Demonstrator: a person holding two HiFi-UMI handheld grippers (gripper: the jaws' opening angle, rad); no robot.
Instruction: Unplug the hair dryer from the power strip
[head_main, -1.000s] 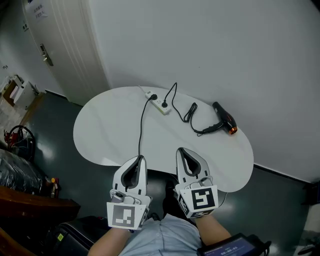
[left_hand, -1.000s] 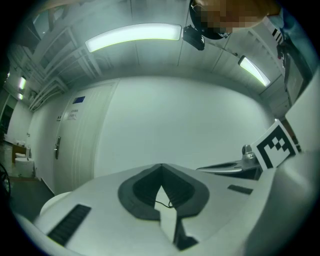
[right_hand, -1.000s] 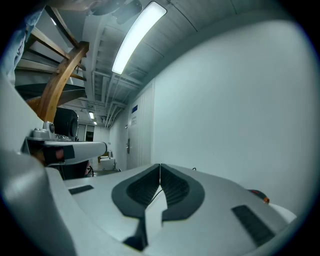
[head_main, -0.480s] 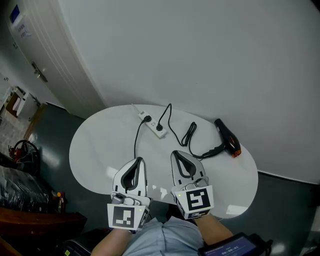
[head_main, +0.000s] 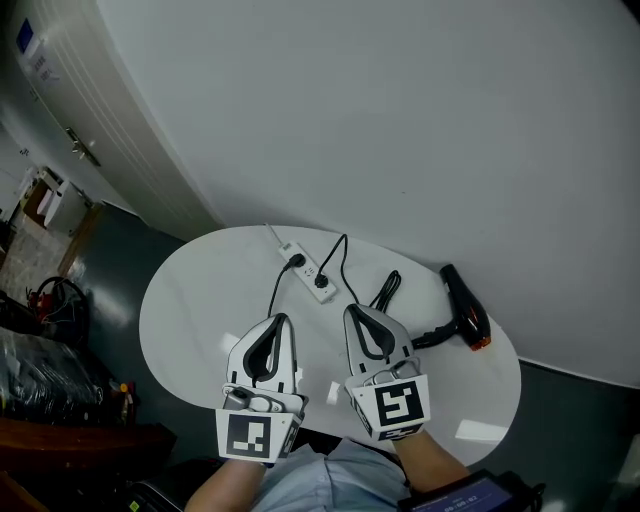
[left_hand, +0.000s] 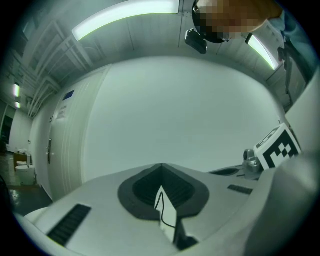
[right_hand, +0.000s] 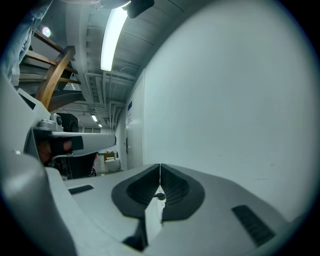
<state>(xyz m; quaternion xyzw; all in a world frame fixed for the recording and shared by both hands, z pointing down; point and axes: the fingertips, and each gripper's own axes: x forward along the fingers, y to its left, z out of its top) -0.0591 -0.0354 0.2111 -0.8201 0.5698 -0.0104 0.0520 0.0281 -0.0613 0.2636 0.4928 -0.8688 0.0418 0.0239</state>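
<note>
both grippers carried forward over the last second: they were short of the edge, now over the near part of the white oval bench (head_main: 190, 300). left gripper (head_main: 280, 320) and right gripper (head_main: 353, 312): jaws pressed together, empty. white power strip (head_main: 307, 273) just beyond them. black hair dryer (head_main: 468, 318) lies far right, its black plug (head_main: 322, 272) still seated. approach under way, i judge.

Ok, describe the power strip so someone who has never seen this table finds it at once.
Find the white oval table against the pale wall. Near its far edge, left of the black hair dryer, lies the power strip. It is the only white bar there, slim, with two black plugs seated in it.
</note>
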